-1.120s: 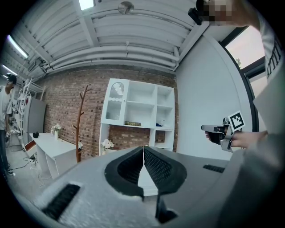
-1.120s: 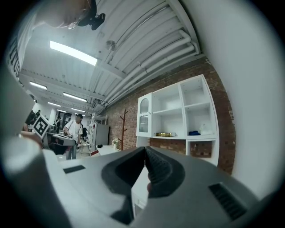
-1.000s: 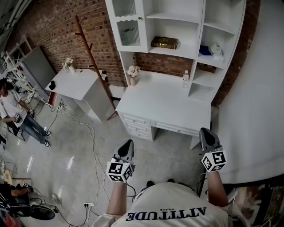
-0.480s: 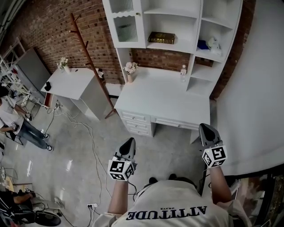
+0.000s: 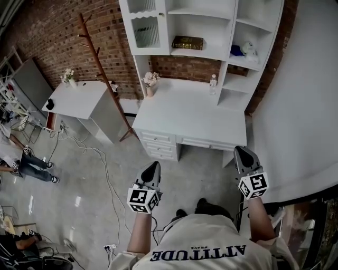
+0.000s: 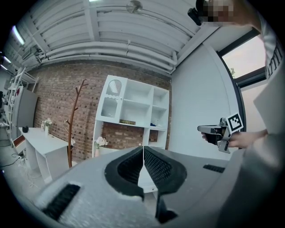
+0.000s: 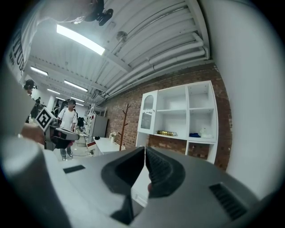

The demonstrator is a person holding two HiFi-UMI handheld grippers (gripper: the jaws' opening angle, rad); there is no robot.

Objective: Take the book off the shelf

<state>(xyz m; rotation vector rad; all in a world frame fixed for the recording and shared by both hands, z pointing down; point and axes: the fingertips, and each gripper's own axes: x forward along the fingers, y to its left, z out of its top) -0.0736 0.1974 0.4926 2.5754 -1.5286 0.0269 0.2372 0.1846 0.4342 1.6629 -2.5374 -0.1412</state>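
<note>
Head view looks down on a grey concrete floor and a red brick wall. From the left stand a small white side table, a brown wooden coat stand and a white desk. Above the desk, the white shelf unit holds the dark gilt book lying flat in its middle compartment. My left gripper and right gripper are both clenched on nothing, over the floor.

Book: dark cover, gold edging. Shelf white; worktop below shelf white. Brick wall beside shelf red-brown, pale mortar grid. Floor grey.
</note>
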